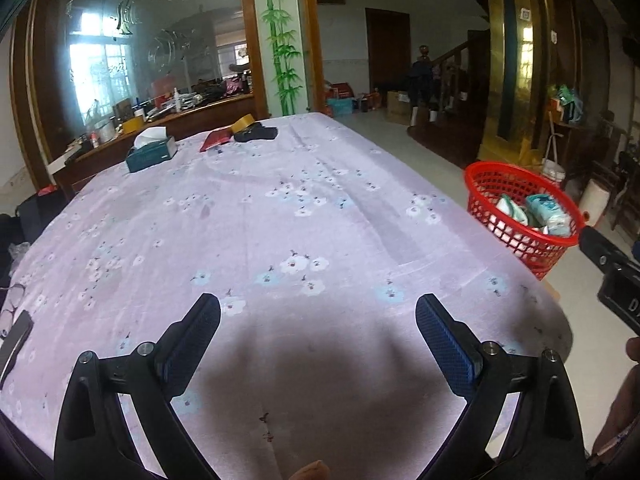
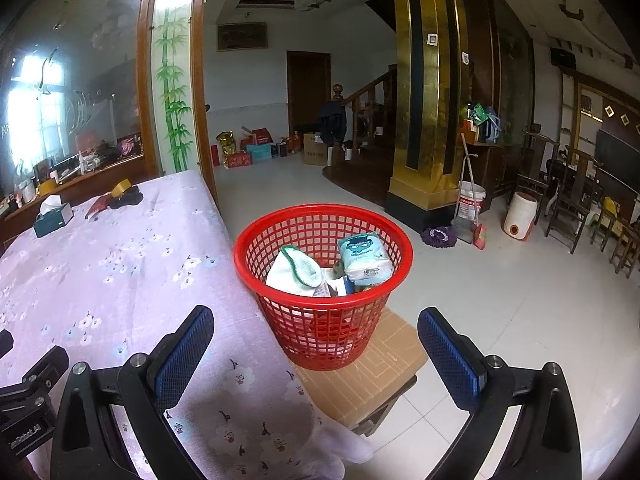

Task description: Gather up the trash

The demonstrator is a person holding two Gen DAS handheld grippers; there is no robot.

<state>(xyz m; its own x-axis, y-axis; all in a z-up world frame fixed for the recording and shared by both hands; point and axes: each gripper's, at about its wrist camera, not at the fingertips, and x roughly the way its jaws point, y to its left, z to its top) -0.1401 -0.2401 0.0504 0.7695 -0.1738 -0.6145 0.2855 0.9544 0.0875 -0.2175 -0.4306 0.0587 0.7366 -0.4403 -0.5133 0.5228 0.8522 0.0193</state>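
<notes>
A red mesh basket (image 2: 256, 248) stands on a cardboard box (image 2: 376, 376) beside the table's right edge; it also shows at the right of the left wrist view as the basket (image 1: 480, 184). Inside lie a white and green wrapper (image 2: 296, 272), a light blue tissue pack (image 2: 364, 258) and other scraps. My left gripper (image 1: 318, 310) is open above the lilac flowered tablecloth (image 1: 280, 216), nothing between its fingers. My right gripper (image 2: 316, 322) is open just in front of the basket, over the table's corner, and holds nothing.
At the table's far end lie a teal tissue box (image 1: 151, 154), a red packet (image 1: 216, 140), a tape roll (image 1: 245, 123) and a dark item (image 1: 256, 134). Glasses (image 1: 12, 300) sit at the left edge. Tiled floor (image 2: 500, 300) spreads right, with a bucket (image 2: 471, 200) and chairs.
</notes>
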